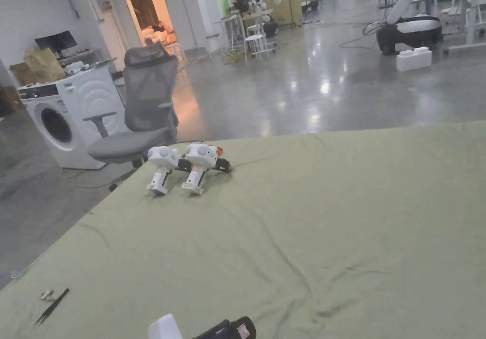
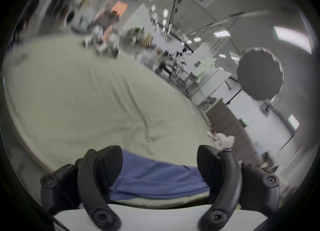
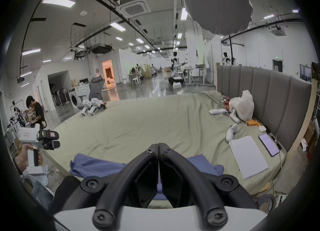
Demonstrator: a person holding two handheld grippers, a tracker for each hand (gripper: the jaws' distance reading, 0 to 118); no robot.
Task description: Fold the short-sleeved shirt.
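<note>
Nearest me, my right gripper has its jaws pressed together on nothing, hovering over the blue short-sleeved shirt that lies rumpled at the near edge of the bed. My left gripper has its jaws spread wide, with the shirt showing between them. Farther out, two spare grippers rest on the green sheet, near an office chair and a washing machine.

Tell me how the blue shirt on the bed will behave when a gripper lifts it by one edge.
The blue shirt lies crumpled with soft folds, so it will probably droop and hang limp rather than hold its shape. It looks thin, so likely light for its spread. On the wrinkled green sheet it may drag and bunch rather than slide cleanly.
</note>
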